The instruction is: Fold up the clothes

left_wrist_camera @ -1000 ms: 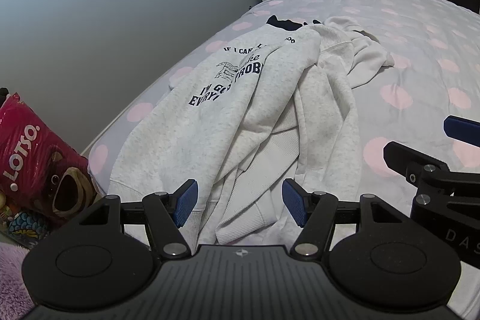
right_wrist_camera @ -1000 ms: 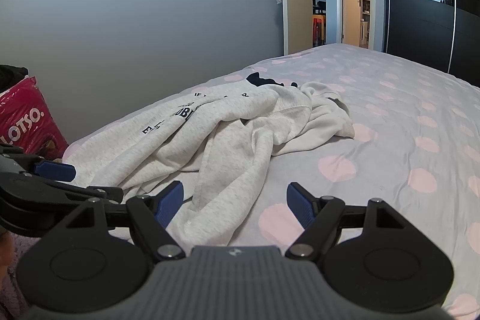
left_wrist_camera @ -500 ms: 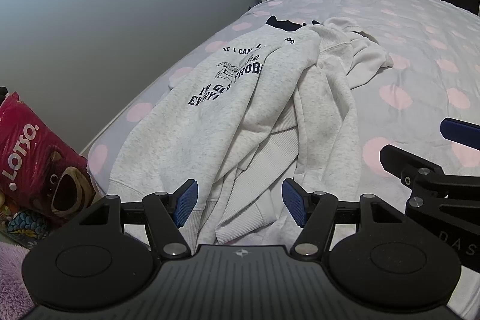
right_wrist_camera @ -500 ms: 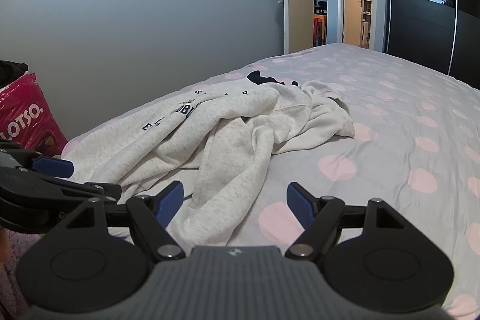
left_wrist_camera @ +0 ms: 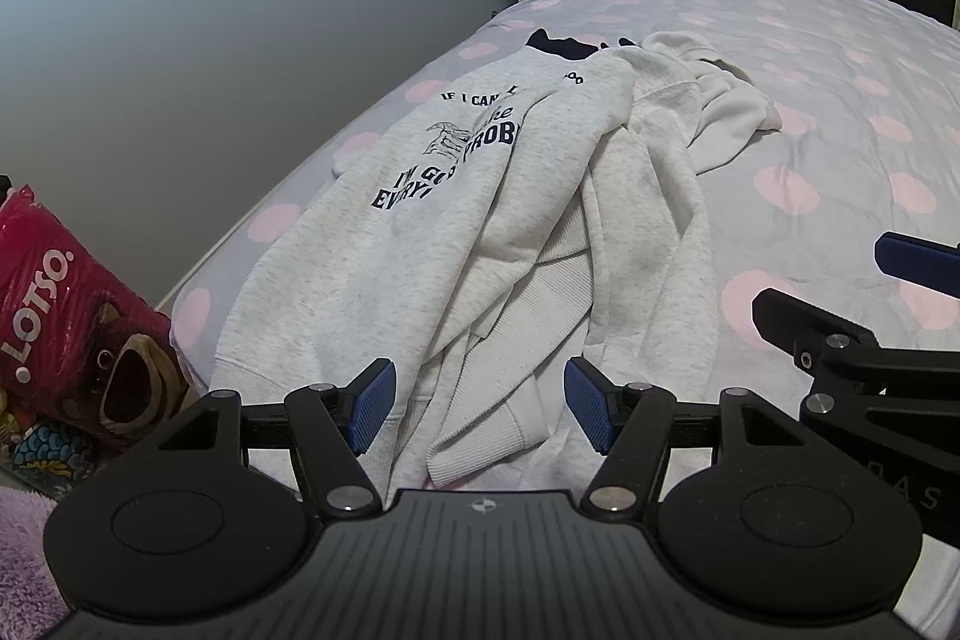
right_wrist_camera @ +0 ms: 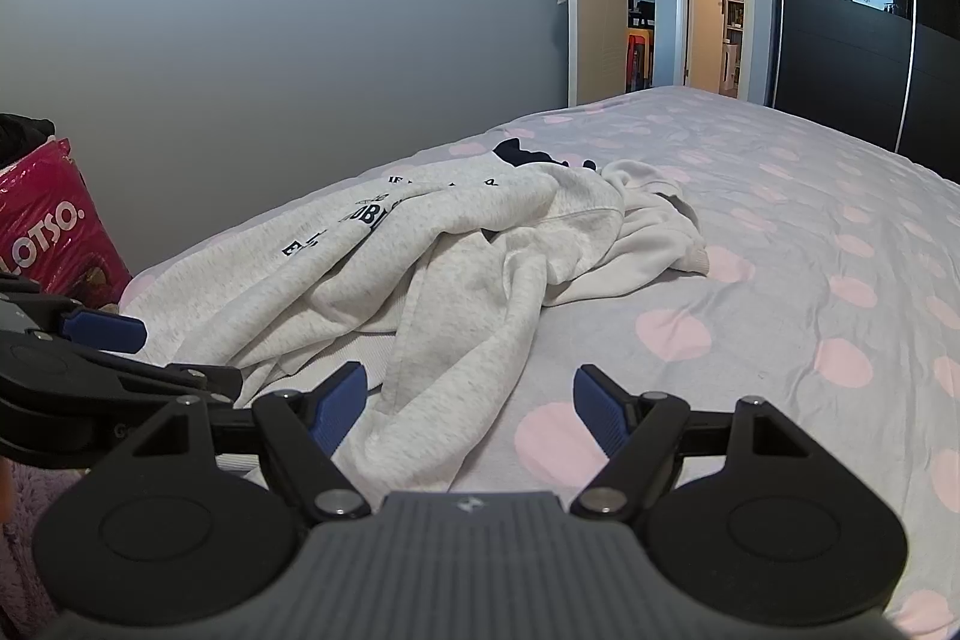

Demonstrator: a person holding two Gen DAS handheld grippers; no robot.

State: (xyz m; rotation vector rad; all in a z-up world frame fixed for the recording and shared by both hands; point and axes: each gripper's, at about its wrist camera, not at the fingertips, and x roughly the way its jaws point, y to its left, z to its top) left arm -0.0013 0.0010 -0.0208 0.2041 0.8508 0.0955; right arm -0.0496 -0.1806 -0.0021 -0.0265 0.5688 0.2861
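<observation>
A light grey sweatshirt (left_wrist_camera: pixel 456 220) with dark printed lettering lies crumpled on the bed, one sleeve thrown over its body and a ribbed cuff (left_wrist_camera: pixel 480 436) near the front edge. It also shows in the right wrist view (right_wrist_camera: pixel 456 268). My left gripper (left_wrist_camera: pixel 479 412) is open and empty, just in front of the ribbed cuff. My right gripper (right_wrist_camera: pixel 468 409) is open and empty, just in front of the sweatshirt's near sleeve. Each gripper shows at the edge of the other's view.
The bed (left_wrist_camera: pixel 810 100) has a grey sheet with pink dots. A pink LOTSO bag (left_wrist_camera: pixel 66 316) stands left of the bed by the grey wall. An open door (right_wrist_camera: pixel 654 34) and dark wardrobe (right_wrist_camera: pixel 840 40) lie beyond the bed.
Both grippers have shifted only slightly; the right gripper has risen a little. The sweatshirt has not moved.
</observation>
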